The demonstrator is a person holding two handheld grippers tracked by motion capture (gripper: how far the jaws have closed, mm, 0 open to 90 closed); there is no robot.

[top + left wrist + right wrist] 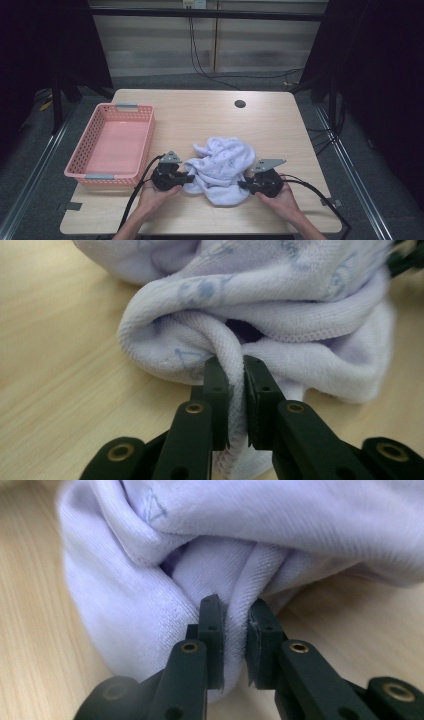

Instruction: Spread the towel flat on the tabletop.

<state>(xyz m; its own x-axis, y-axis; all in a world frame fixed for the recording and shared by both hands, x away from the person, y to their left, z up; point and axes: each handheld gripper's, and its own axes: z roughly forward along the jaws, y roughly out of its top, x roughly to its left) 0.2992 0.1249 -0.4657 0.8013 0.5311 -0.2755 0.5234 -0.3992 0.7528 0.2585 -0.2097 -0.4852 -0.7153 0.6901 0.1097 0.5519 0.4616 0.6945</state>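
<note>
Towel, crumpled, near centre of table: I am pinching folds with left gripper and right gripper. Risk: thin bites slipping, or bunched layers lifting unevenly.

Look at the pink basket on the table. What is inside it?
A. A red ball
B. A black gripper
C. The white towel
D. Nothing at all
D, because the pink basket shows only its bare bottom, while the white towel lies crumpled on the table to the right of it, pinched between the jaws of the left gripper and the right gripper.
</note>
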